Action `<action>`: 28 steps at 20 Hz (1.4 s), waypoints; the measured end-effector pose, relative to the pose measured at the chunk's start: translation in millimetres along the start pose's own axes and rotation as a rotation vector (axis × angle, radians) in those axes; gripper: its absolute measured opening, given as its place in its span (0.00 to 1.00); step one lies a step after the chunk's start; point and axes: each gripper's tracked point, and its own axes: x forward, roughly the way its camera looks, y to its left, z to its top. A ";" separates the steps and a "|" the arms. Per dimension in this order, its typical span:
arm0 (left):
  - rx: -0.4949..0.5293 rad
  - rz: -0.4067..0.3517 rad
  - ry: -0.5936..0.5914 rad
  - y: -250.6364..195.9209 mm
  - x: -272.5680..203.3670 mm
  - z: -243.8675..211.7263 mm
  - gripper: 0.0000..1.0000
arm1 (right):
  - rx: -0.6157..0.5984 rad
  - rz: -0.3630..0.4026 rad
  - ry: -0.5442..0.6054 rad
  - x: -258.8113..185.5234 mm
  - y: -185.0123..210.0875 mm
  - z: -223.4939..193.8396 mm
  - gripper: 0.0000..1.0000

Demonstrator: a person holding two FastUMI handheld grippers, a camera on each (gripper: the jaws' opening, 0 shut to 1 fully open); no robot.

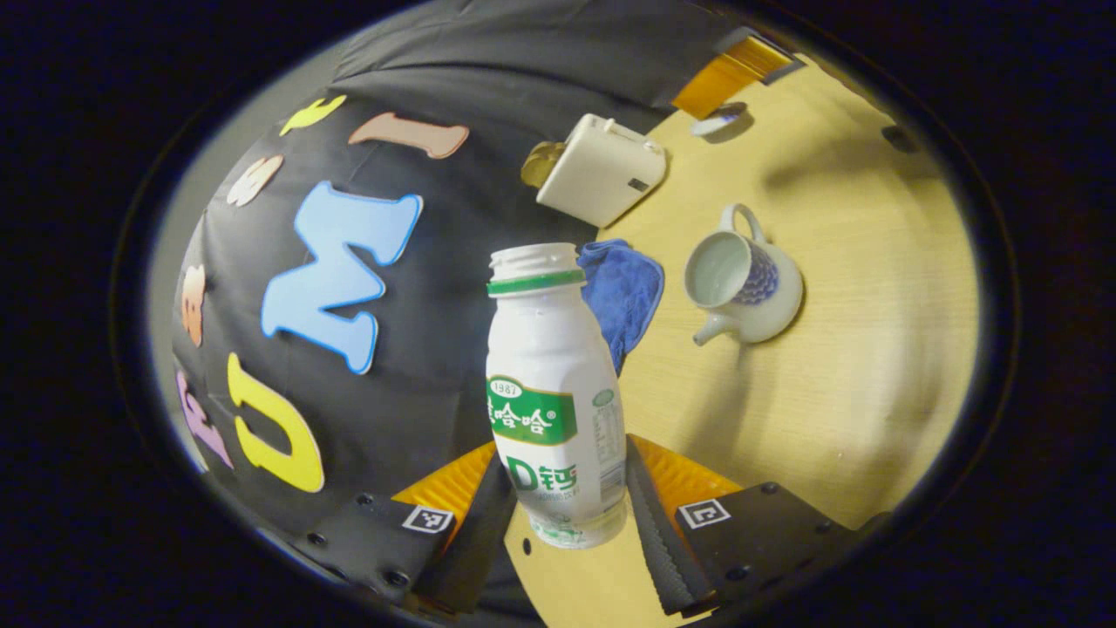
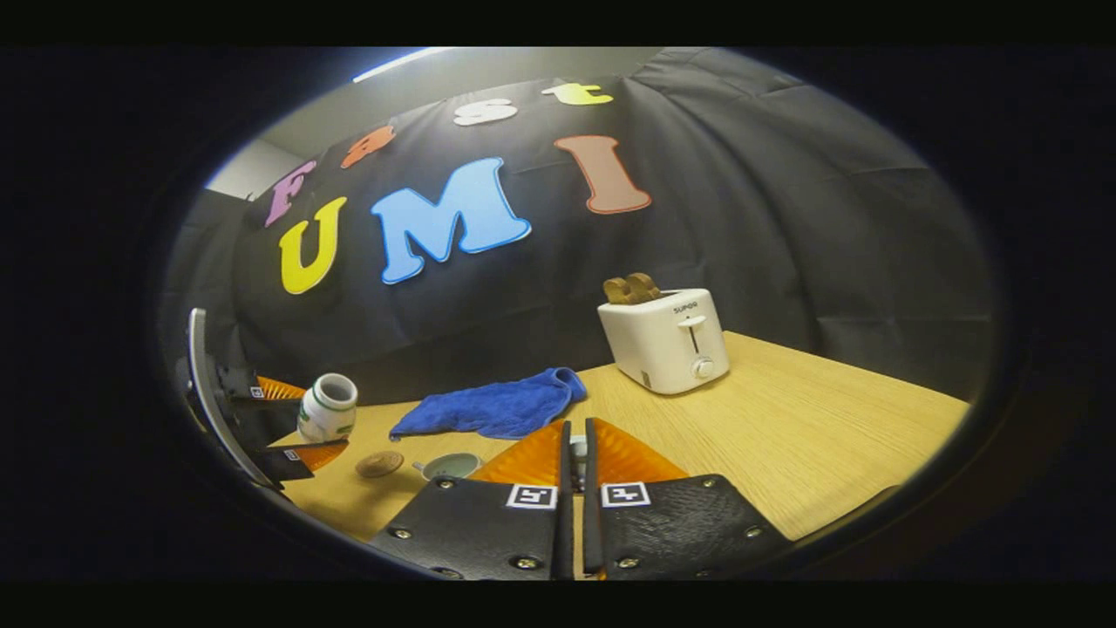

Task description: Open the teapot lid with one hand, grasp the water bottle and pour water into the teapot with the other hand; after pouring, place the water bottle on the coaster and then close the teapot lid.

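Item, my left gripper (image 1: 571, 515): both fingers press the lower body of the water bottle (image 1: 554, 401), a white bottle with a green band at its neck, uncapped, held clear of the table (image 1: 854, 366). Seen from my right gripper view, the same bottle (image 2: 328, 407) sits in that gripper (image 2: 288, 427) at the far left edge, tilted a little.

Item, blue cloth (image 1: 623, 292): lying on the table just behind the bottle, rumpled, against the booth wall.

Item, toaster (image 1: 602, 170): white, near the wall beyond the cloth, with brown toast (image 2: 631, 288) standing in its slots.

Item, teapot (image 1: 741, 279): white with a blue pattern, lid off, mouth open, spout toward the bottle, well apart from it, on bare wood.

Item, coaster (image 2: 379, 463): small, round, brown, flat on the table below the held bottle, beside the teapot's rim (image 2: 449, 465).

Item, my right gripper (image 2: 575, 462): fingers drawn nearly together with a small pale thing in the slit between them, possibly the teapot lid (image 2: 577, 449); too little of it shows to be sure, nor can I tell whether both fingers bear on it.
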 end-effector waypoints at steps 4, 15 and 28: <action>-0.179 0.047 0.015 14.6 -1.1 -20.9 0.72 | -0.030 0.021 0.008 1.3 9.8 -4.2 0.00; -0.682 0.080 -0.009 21.0 -5.5 -52.7 0.79 | -0.128 0.115 0.008 7.3 49.7 -8.2 0.04; -0.984 0.096 -0.049 11.9 -5.8 -59.5 0.85 | -0.240 0.178 0.065 31.2 96.4 -21.9 0.04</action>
